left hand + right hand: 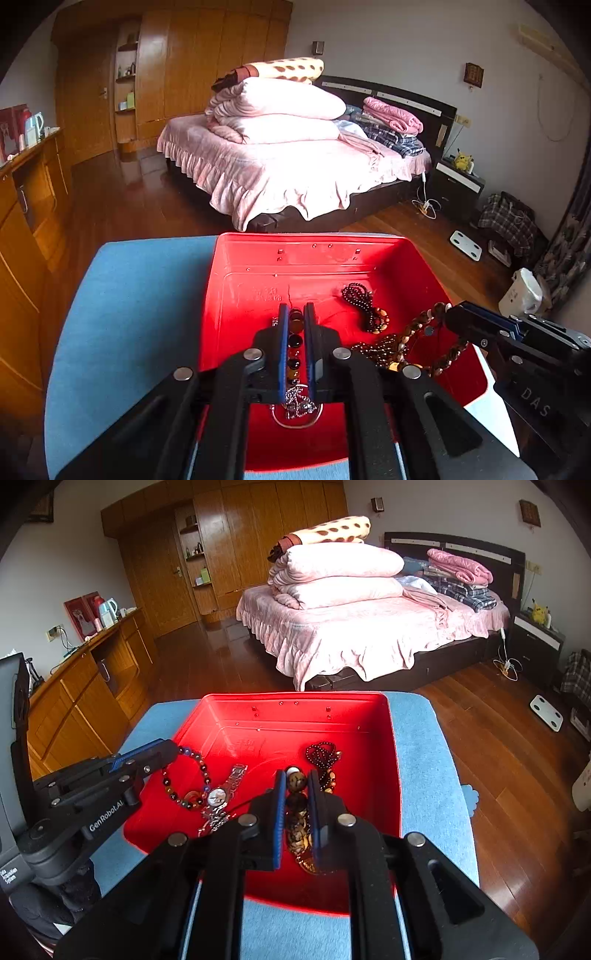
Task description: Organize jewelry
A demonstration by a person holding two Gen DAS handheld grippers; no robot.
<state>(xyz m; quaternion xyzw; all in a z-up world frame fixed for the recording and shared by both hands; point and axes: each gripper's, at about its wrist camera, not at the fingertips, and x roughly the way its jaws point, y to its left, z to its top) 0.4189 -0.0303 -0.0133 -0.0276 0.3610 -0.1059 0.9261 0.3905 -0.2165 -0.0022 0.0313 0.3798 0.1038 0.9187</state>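
Observation:
A red tray (332, 258) (384, 746) sits on a blue cushioned stool and holds jewelry. My left gripper (295, 314) is shut on a multicoloured bead bracelet (294, 343) (201, 771); it shows at the left in the right wrist view (173, 749). A silver watch (221, 794) and silver chain (299, 404) lie beneath it. My right gripper (296, 779) is shut on a large brown bead bracelet (296, 805) (421, 328); it shows at the right in the left wrist view (448, 314). A dark red small-bead string (364, 306) (323, 755) lies in the tray's far right.
The blue stool (140, 314) (424, 775) stands on a wooden floor. A bed with pink bedding (288, 162) stands behind. A wooden cabinet (92, 686) runs along the left wall. A white scale (466, 245) and bags lie at the right.

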